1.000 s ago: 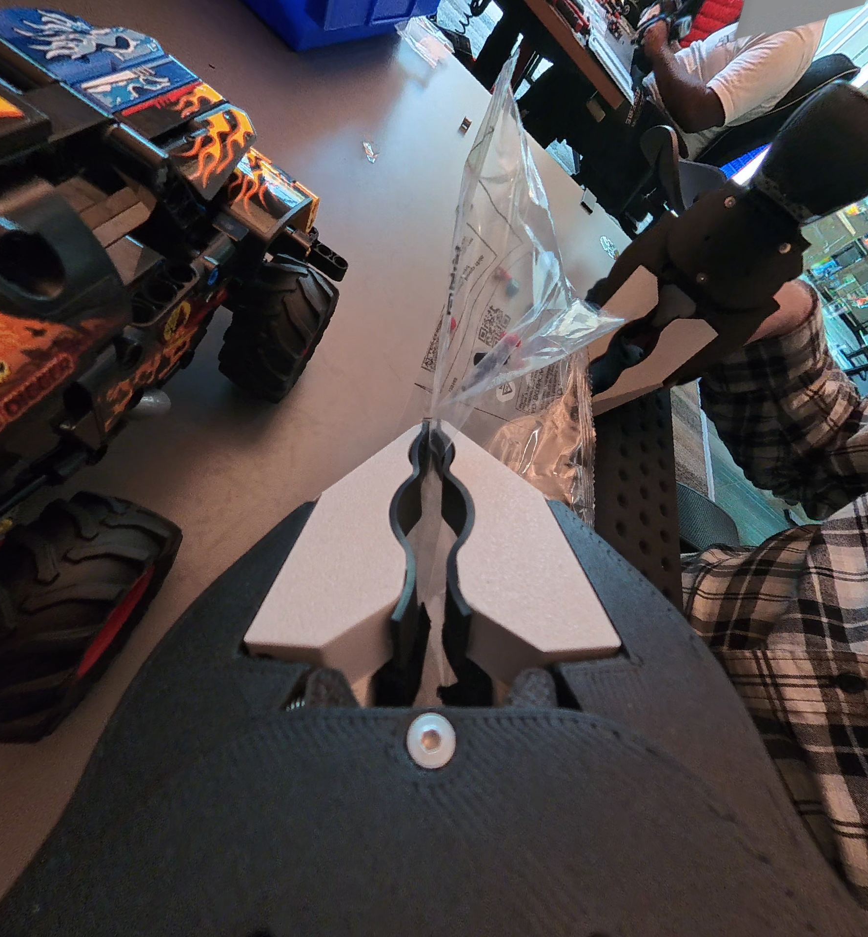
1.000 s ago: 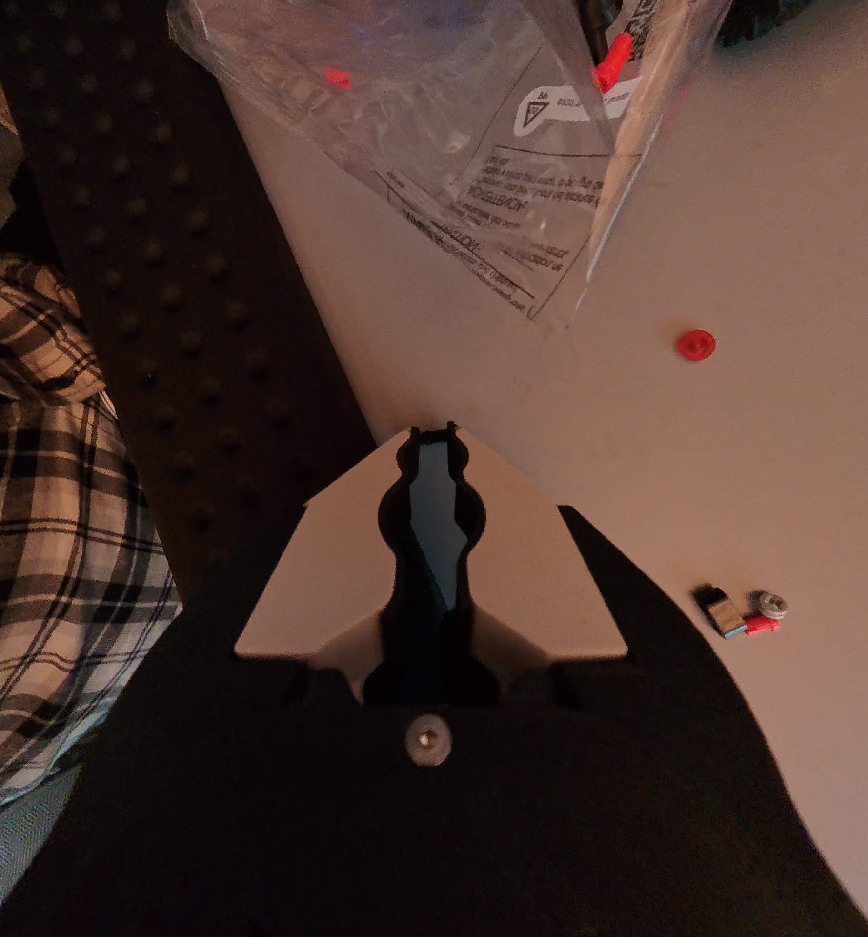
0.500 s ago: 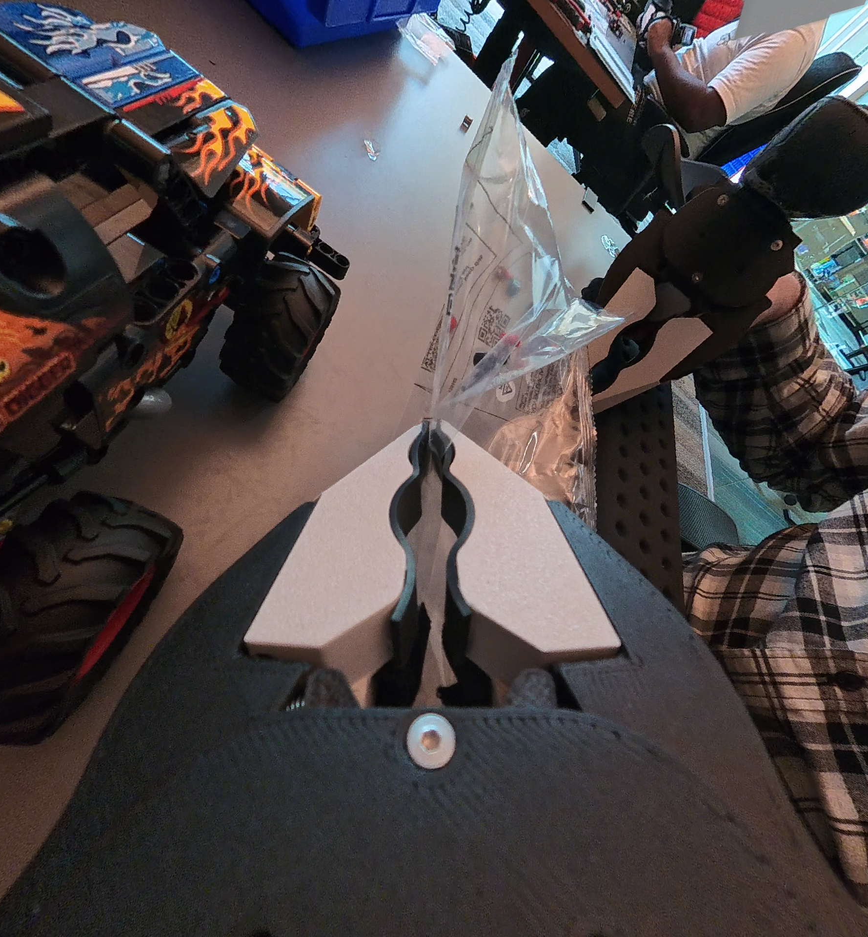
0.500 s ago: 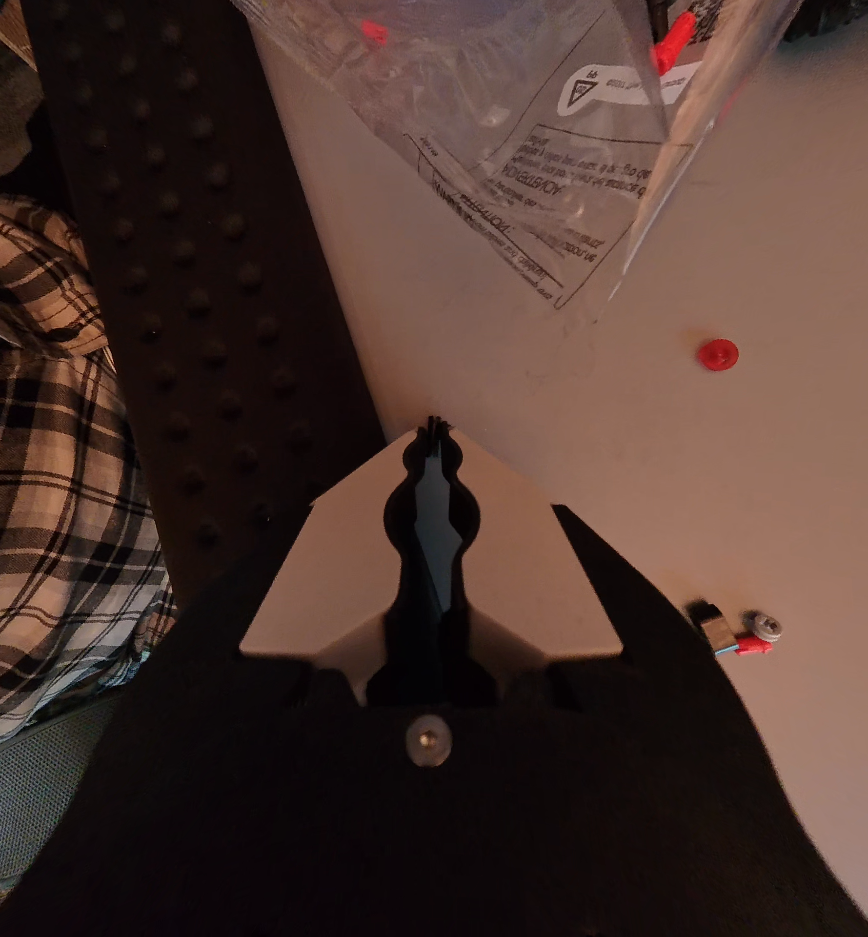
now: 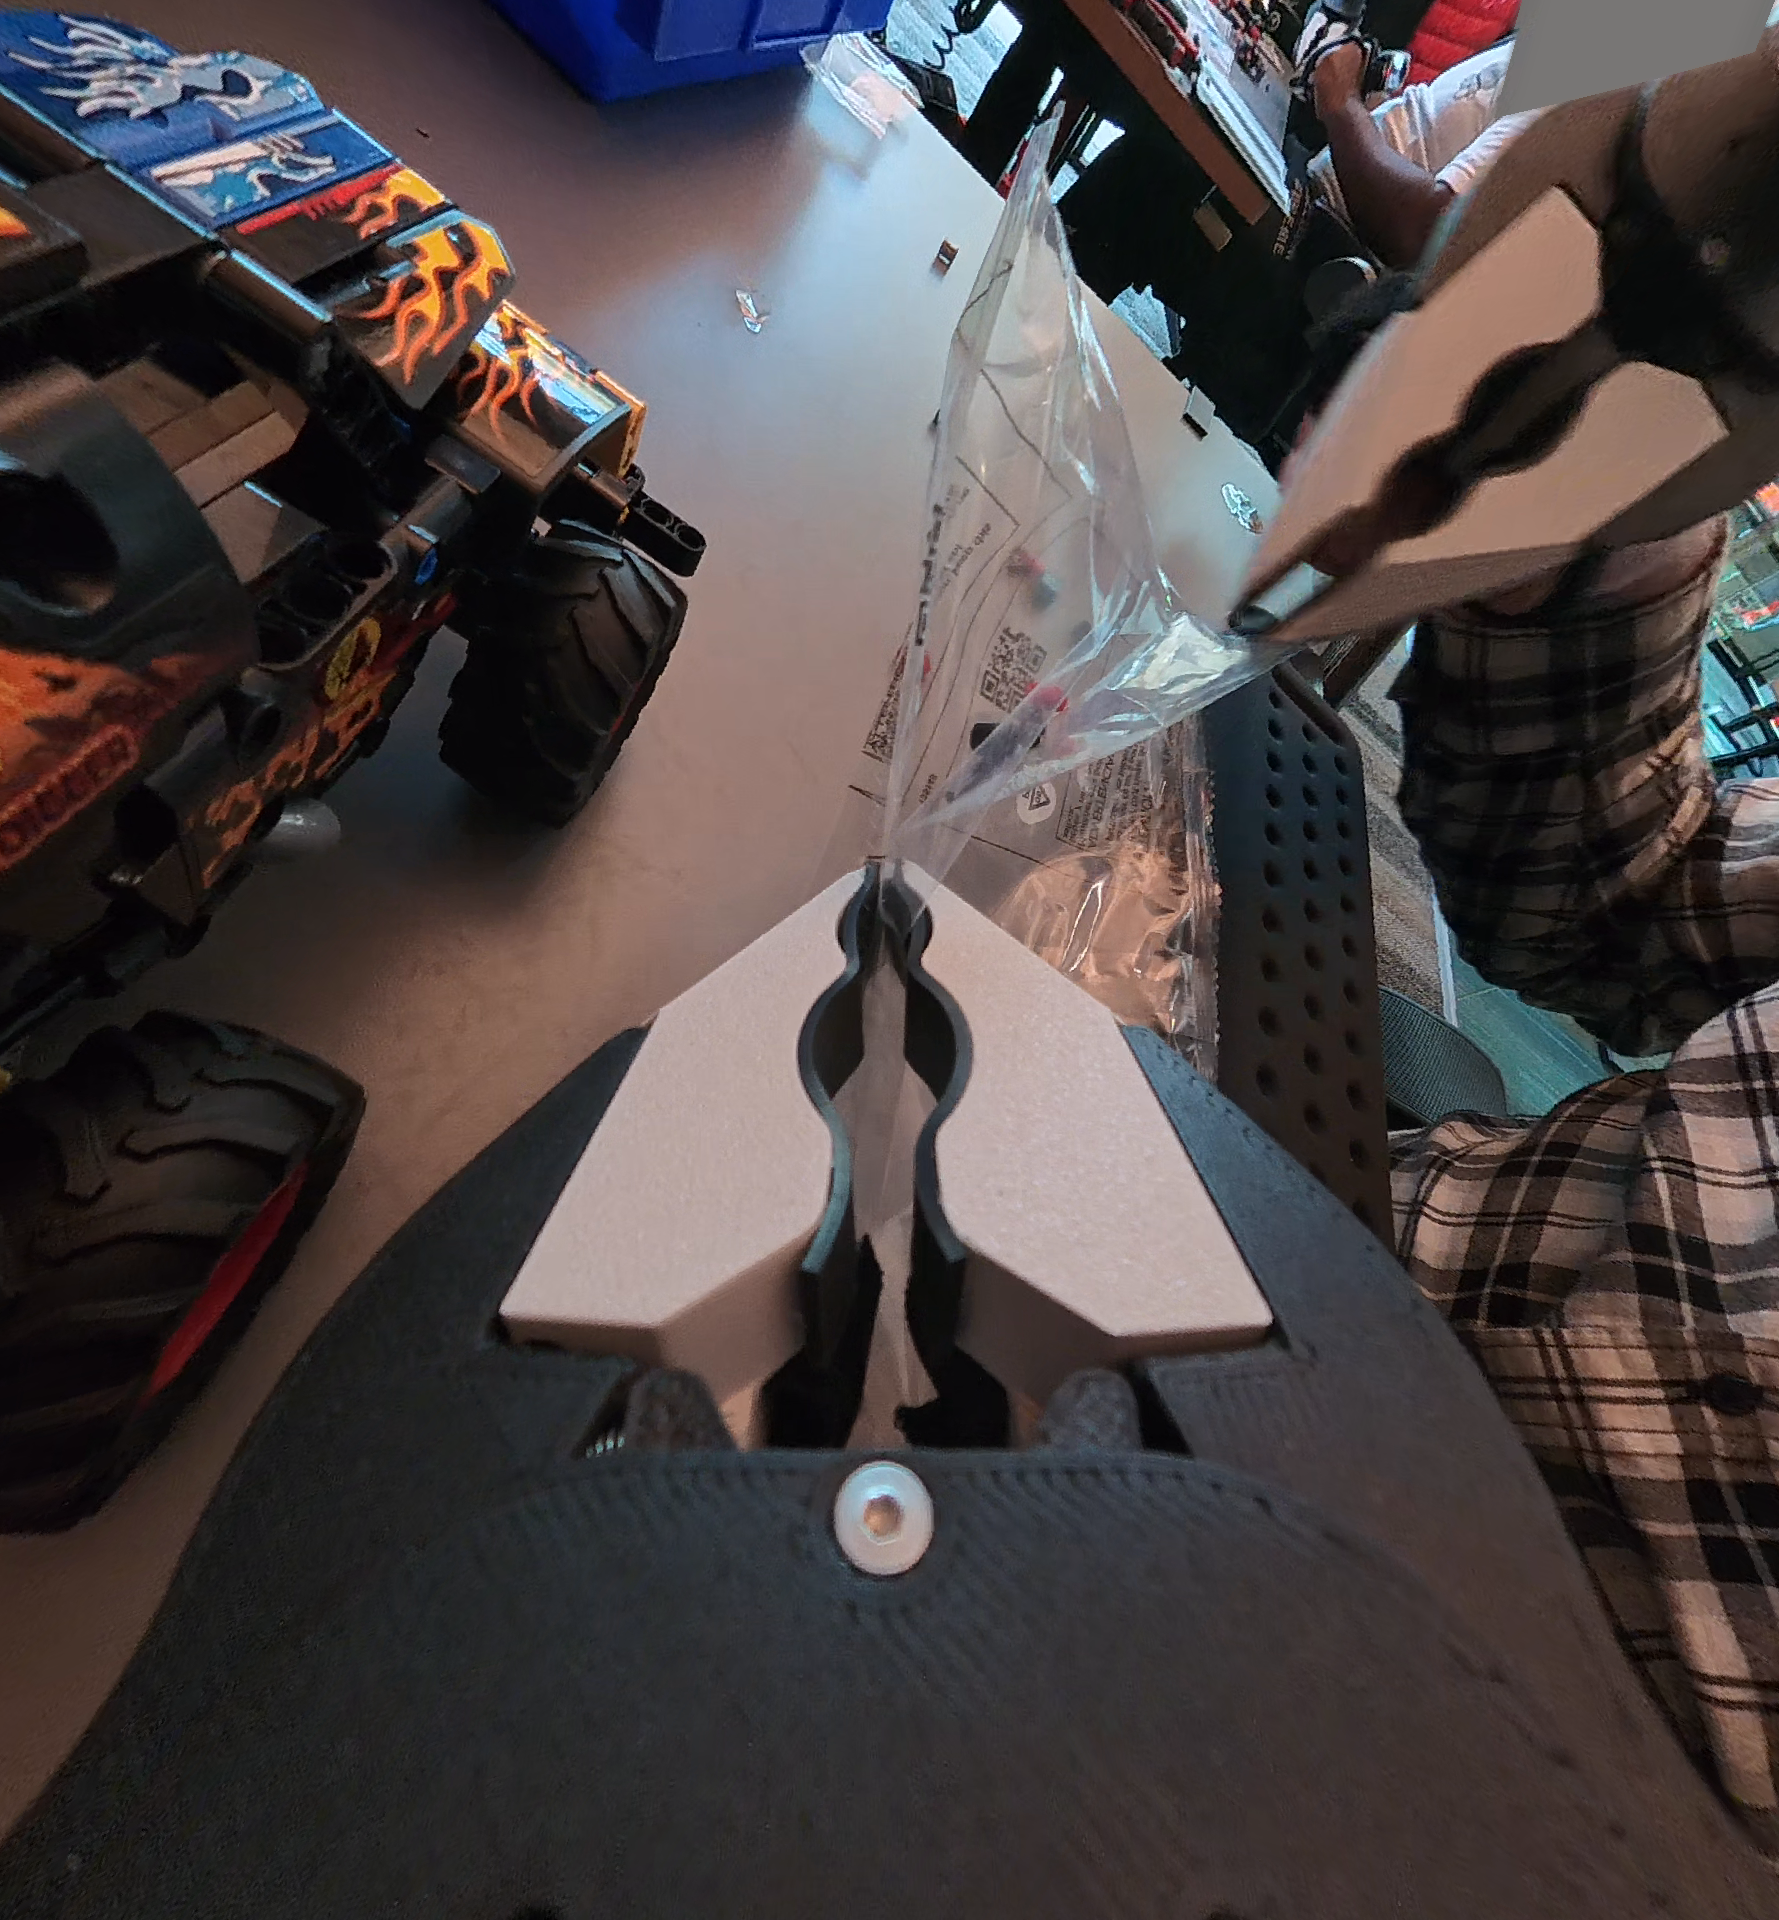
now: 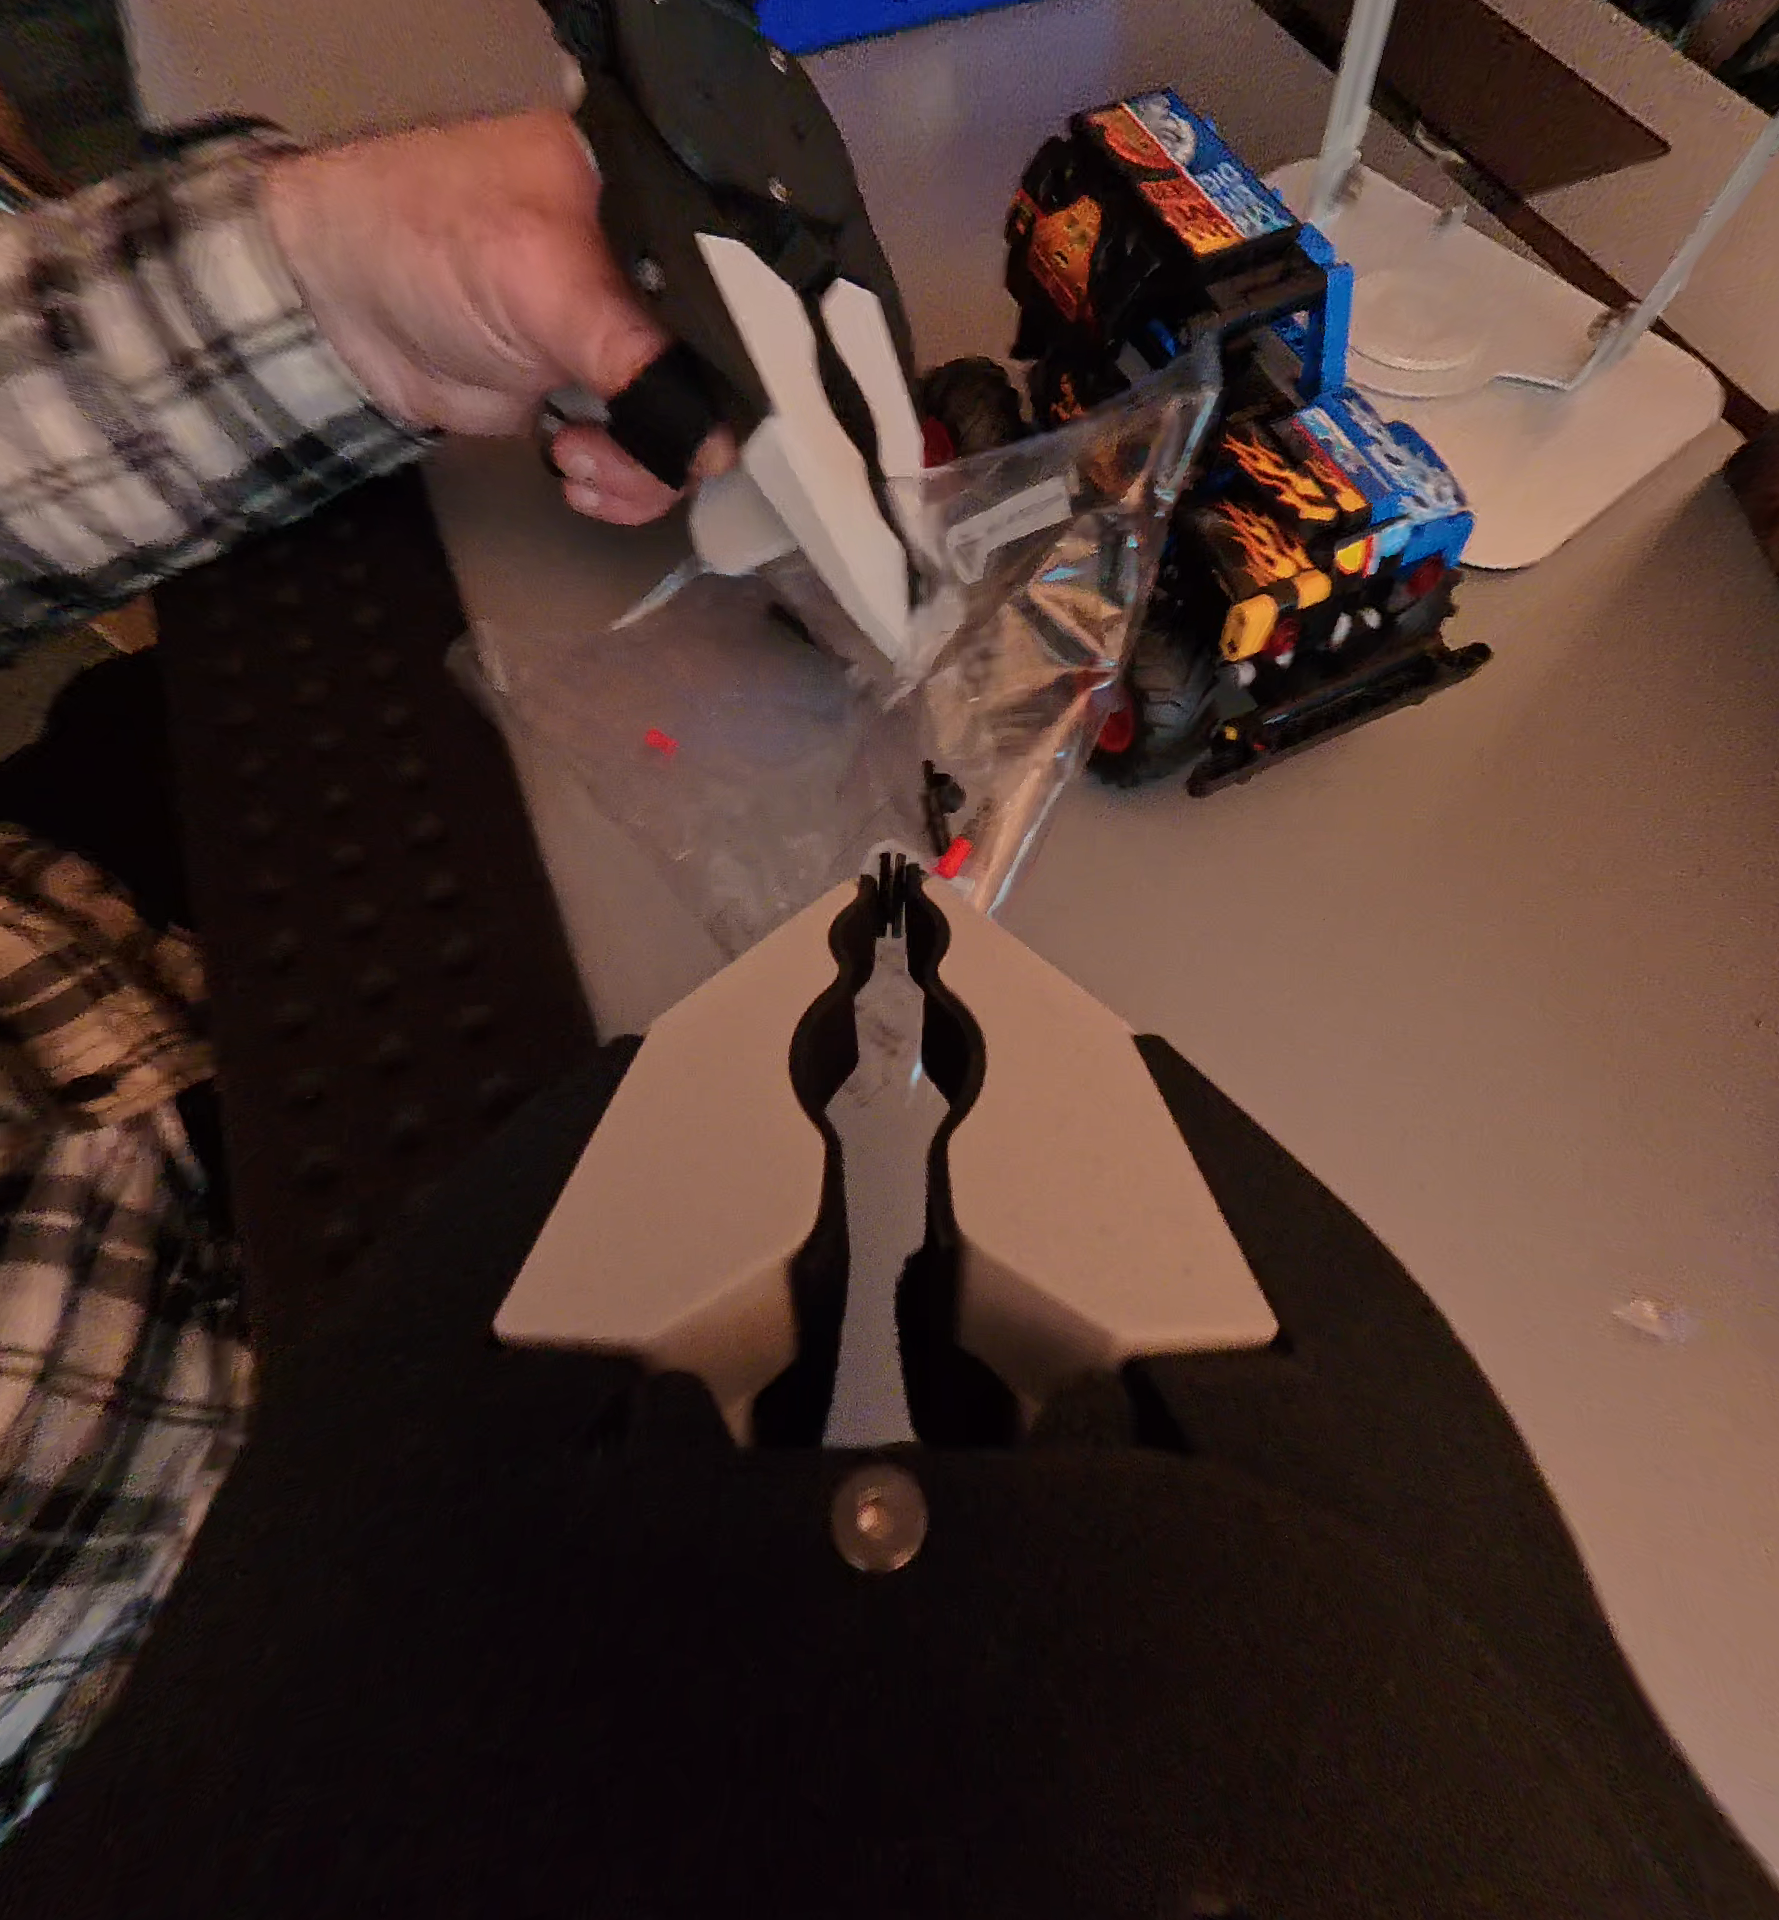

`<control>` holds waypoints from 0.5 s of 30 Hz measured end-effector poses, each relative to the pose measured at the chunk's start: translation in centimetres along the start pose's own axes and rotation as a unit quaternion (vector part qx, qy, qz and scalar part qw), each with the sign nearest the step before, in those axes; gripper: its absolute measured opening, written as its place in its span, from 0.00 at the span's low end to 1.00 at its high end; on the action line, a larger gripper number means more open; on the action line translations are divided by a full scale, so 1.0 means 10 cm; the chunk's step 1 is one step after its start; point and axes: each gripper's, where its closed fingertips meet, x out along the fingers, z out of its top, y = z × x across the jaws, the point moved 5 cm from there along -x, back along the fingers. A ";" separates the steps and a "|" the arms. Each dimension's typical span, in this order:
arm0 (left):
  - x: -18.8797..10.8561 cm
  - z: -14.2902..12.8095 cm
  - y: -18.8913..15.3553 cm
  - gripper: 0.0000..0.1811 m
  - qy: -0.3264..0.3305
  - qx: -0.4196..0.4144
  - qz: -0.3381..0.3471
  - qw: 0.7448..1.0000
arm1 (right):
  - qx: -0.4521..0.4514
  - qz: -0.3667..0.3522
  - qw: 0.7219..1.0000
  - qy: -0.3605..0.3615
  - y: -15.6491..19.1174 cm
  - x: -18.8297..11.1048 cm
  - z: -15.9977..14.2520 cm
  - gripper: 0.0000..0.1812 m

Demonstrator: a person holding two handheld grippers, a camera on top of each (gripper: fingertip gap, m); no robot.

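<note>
Black textured claw (image 5: 880, 894), white wedge fingers (image 5: 698, 1153), silver screw (image 5: 882, 1519), plaid sleeve (image 5: 1633, 1299)

We see a clear plastic bag (image 5: 1030, 582) printed in black, with small red pieces inside. The toy truck (image 5: 241, 499) is black with orange and yellow flames and blue panels at its far end. The sleeve (image 5: 1633, 1195) is black-and-white plaid, the table (image 5: 781, 436) grey, the far bin (image 5: 677, 31) blue.
</note>
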 end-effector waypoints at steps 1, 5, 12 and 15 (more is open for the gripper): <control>0.00 0.00 0.00 0.00 0.000 0.000 0.001 1.000 | -0.006 -0.010 1.000 0.006 -0.04 0.05 0.01 0.02; 0.00 0.00 0.00 0.00 0.002 0.002 0.001 1.000 | -0.003 -0.002 1.000 0.008 -0.08 0.15 0.06 0.04; -0.01 -0.01 0.00 0.00 0.003 0.002 0.004 1.000 | 0.006 -0.034 0.999 -0.016 -0.24 -0.07 0.08 0.06; -0.05 0.01 0.02 0.00 -0.004 -0.001 0.008 1.000 | 0.014 -0.042 0.998 0.036 -0.38 -0.07 -0.16 0.10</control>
